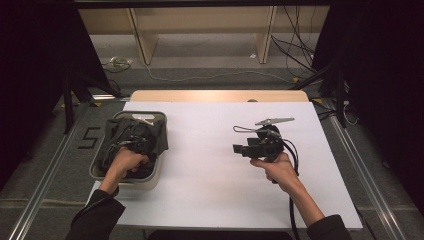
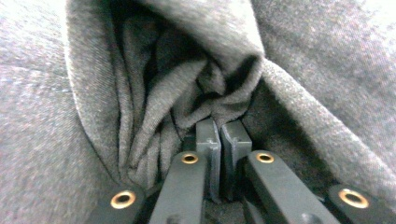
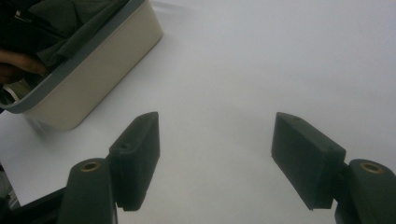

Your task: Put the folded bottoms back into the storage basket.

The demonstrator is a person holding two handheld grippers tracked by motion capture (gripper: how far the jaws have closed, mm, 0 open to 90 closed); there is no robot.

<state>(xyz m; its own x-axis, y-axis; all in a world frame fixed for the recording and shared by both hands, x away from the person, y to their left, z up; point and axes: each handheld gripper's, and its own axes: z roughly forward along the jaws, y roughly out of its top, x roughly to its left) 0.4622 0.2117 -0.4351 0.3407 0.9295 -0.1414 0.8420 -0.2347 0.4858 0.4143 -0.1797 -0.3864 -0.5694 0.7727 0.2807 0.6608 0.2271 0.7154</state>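
High view: my left gripper [image 1: 134, 141] sits down inside the bin [image 1: 150, 181] at 9 o'clock on the white counter [image 1: 210, 165], its jaws pinched together on a fold of the dark grey cloth [image 2: 187, 88] (bunched and draped over the bin's rim). My right gripper [image 3: 215, 158] hovers at 3 o'clock over bare counter, jaws spread wide, holding nothing.

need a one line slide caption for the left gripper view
Left claw closed on a fold of dark grey cloth, the fabric bunched in creases around its tips.
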